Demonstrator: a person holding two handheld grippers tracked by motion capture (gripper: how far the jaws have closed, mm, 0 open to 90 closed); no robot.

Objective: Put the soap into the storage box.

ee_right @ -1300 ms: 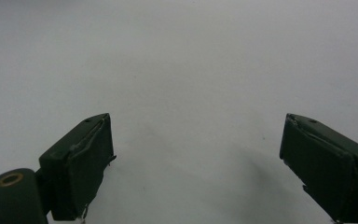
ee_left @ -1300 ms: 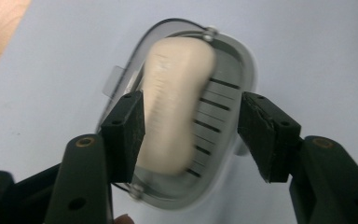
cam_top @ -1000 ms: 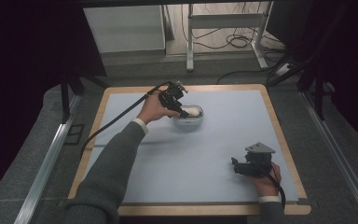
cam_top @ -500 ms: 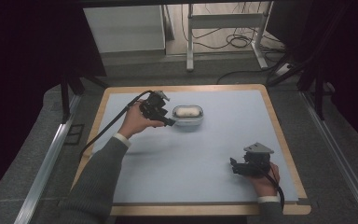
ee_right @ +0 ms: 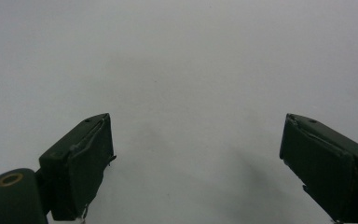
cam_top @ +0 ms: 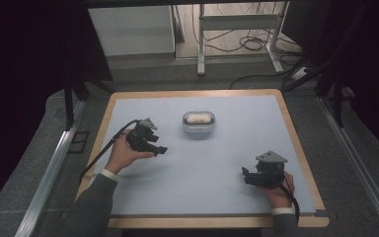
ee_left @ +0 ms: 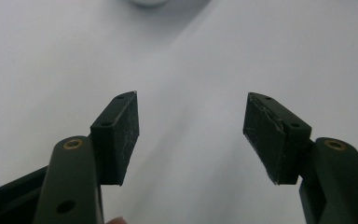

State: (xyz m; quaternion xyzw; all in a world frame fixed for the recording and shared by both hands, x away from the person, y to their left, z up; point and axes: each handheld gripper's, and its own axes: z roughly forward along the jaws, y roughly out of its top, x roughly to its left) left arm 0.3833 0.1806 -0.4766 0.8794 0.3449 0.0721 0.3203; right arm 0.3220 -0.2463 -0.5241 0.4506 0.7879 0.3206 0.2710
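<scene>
On the pale blue surface (cam_top: 197, 168) with its wooden border, a small clear container (cam_top: 198, 123) stood toward the far middle, holding something white and rounded whose nature could not be made out. The left hand-held gripper (cam_top: 159, 149) was held by the left hand (cam_top: 123, 155) at the left side of the surface, nearer the person than the container and well apart from it, its jaws pointing to the right. In the left gripper view, the left hand-held gripper (ee_left: 191, 133) had its jaws spread wide with nothing between them, only bare surface beyond, and a pale rounded edge of the container (ee_left: 149, 2) showed at the top of that view. The right hand-held gripper (cam_top: 245, 177) rested low at the near right of the surface, held by the right hand (cam_top: 278, 190), a grey three-cornered plate on top and its cable trailing back along the sleeve. In the right gripper view, the right hand-held gripper (ee_right: 196, 168) likewise had its jaws set far apart and empty, facing plain surface. The two hand-held grippers were well apart from each other.
</scene>
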